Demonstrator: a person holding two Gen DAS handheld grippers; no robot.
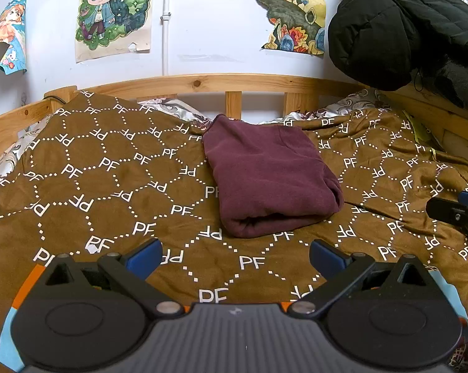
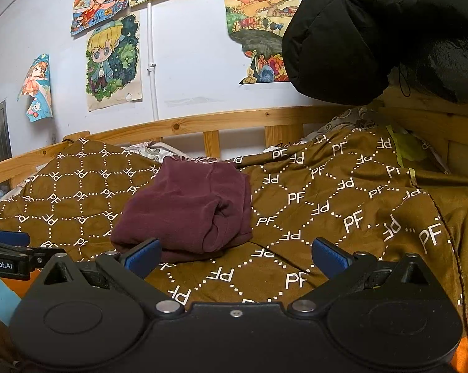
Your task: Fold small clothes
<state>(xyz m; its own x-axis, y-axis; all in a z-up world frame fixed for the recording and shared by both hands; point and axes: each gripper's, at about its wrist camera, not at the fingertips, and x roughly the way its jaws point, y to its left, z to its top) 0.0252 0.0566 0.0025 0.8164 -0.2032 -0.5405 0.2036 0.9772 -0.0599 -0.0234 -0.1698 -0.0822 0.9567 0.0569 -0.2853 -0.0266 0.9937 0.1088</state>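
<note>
— So, where does the garment sit for you right now?

— Your maroon garment (image 1: 269, 174) lies folded into a thick bundle in the middle of the left wrist frame, on the brown blanket (image 1: 109, 192) printed with white "PF" letters. Its rolled edge faces your camera. In the right wrist view the same bundle (image 2: 187, 211) sits left of centre, just above your left-hand blue pad.

— And my grippers?

— Your left gripper (image 1: 235, 259) has its blue fingers (image 1: 144, 258) spread wide at the bottom of the frame, with nothing between them but blanket. The bundle lies just beyond the tips, apart from them. Your right gripper (image 2: 235, 258) is likewise spread wide and holds nothing; its left pad (image 2: 142, 256) overlaps the near corner of the bundle in the picture, though you cannot tell from here whether it touches.

— Can each camera see the other tool?

— Yes. The right gripper (image 1: 461, 214) pokes in at the right edge of the left wrist view, and the left gripper (image 2: 10, 255) shows at the left edge of the right wrist view.

— What is behind the bundle?

— A wooden bed rail (image 1: 203, 82) runs across the frame, drawings (image 1: 112, 12) hang on the wall in the upper left, and a black padded jacket (image 1: 405, 21) fills the upper right.
</note>
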